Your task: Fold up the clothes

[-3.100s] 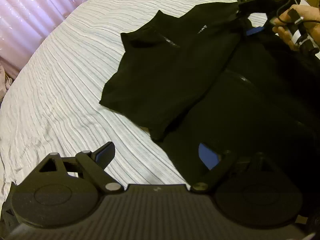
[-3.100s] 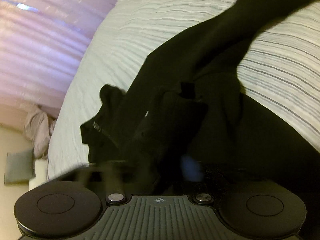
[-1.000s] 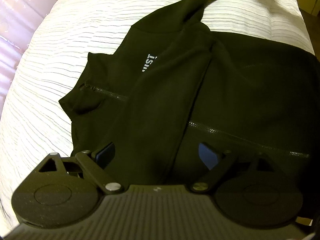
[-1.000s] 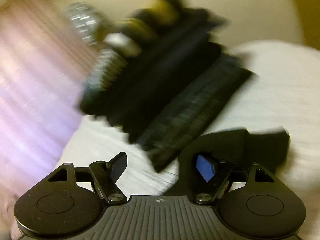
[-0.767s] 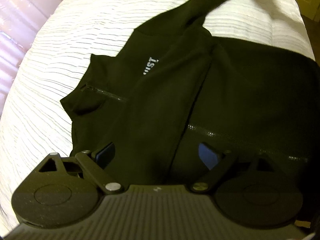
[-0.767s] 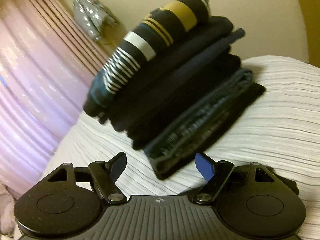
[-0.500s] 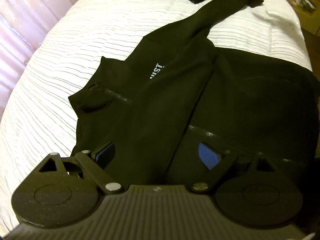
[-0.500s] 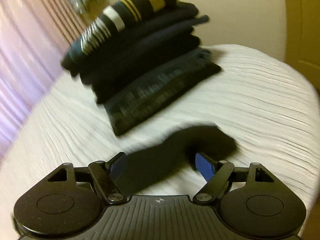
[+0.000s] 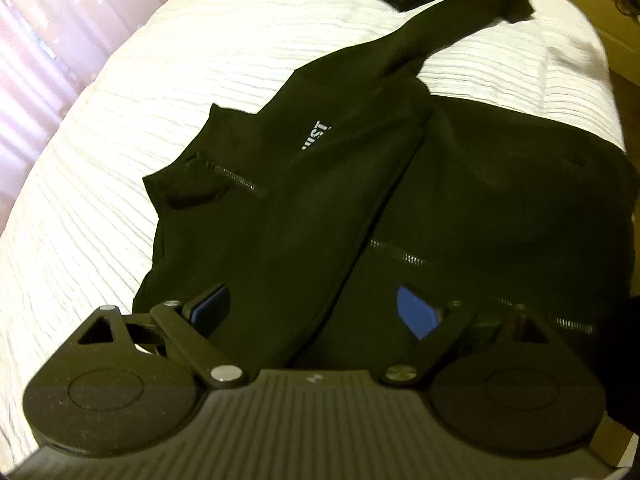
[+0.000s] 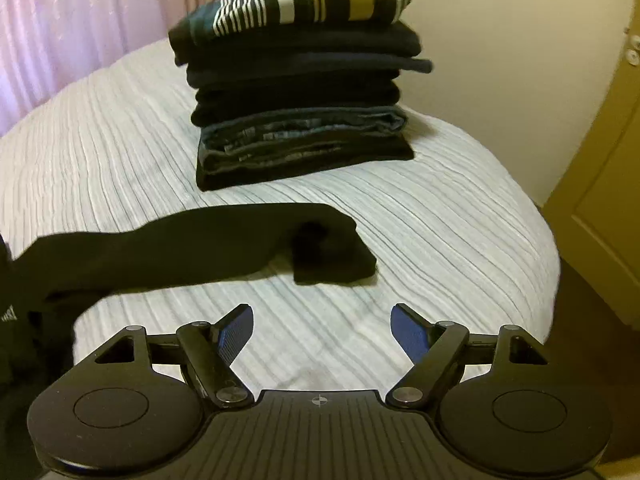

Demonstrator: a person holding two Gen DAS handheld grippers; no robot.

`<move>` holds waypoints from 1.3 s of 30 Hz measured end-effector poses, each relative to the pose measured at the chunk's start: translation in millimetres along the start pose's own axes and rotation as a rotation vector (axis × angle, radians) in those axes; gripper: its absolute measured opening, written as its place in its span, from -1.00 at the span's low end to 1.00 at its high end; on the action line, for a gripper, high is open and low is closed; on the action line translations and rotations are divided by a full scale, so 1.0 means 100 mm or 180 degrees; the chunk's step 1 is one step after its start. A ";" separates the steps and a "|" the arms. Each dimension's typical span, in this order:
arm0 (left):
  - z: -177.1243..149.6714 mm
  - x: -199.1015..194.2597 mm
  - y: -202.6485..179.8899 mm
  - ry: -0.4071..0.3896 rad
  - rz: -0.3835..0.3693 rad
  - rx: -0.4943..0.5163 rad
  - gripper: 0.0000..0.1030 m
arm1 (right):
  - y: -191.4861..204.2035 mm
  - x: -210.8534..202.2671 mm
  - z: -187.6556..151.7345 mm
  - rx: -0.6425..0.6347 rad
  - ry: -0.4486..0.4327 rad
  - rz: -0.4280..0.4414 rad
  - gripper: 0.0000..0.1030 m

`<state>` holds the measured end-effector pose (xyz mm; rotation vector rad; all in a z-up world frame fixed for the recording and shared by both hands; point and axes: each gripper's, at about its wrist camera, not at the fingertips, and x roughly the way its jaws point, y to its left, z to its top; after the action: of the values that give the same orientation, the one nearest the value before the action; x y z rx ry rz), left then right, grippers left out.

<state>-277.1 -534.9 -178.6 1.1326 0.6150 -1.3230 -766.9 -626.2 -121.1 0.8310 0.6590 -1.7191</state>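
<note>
Two hand-held grippers work over a bed (image 9: pixel 120 92) covered in a white ribbed spread. The left hand-held gripper (image 9: pixel 312 312) hovers low above a black zip-up jacket (image 9: pixel 500 200), its blue-padded fingers (image 9: pixel 414 312) spread wide with nothing between them. The jacket lies spread on the bed with its front up; one sleeve is folded across the chest, running diagonally over the body, and it partly hides a line of white lettering (image 9: pixel 316 136). A metal zipper (image 9: pixel 404 258) runs across the garment, and the collar (image 9: pixel 192 188) sits at the left end, slightly rumpled. The other sleeve (image 9: pixel 448 20) stretches out straight toward the far end of the bed, its cuff bent over.

In the right wrist view, the right hand-held gripper (image 10: pixel 322 332) is also wide apart and empty, held above bare spread just short of that outstretched sleeve (image 10: pixel 192 240), whose cuff (image 10: pixel 332 256) is doubled back on itself. Beyond the cuff, near it but not touching, stands a neat stack of folded clothes (image 10: pixel 304 96), dark items at the bottom and a striped piece with white and mustard bands on top. A pink curtain (image 10: pixel 80 20) hangs behind the bed on the left, and a yellowish door (image 10: pixel 600 200) stands at the right edge.
</note>
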 end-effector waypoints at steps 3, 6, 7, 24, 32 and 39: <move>0.20 0.12 -0.16 0.0202 0.0135 -0.0089 0.72 | -0.11 0.37 0.09 -0.0276 0.0093 0.0098 0.53; 0.47 0.24 -0.37 0.0374 0.0176 -0.0221 0.72 | -0.22 0.87 0.17 -0.0629 0.0216 0.0240 0.53; 0.56 0.28 -0.44 0.0410 0.0165 -0.0237 0.72 | -0.25 1.01 0.20 -0.0770 0.0226 0.0282 0.53; 1.68 0.42 -1.10 0.0027 -0.0085 -0.0055 0.72 | -0.59 1.22 0.93 -0.0921 0.2414 0.2212 -0.75; 1.35 0.30 -1.02 -0.0004 -0.0052 -0.0304 0.72 | -0.33 0.83 1.44 -0.0034 0.2115 0.3470 -0.85; 0.60 0.10 -0.58 -0.0042 0.0033 -0.0577 0.72 | 1.16 0.07 1.40 -0.0592 0.1888 0.3673 -0.86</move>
<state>-344.8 -584.7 -181.3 0.9772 0.7039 -1.2386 -686.2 -770.5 -44.8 1.2555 0.5247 -0.3612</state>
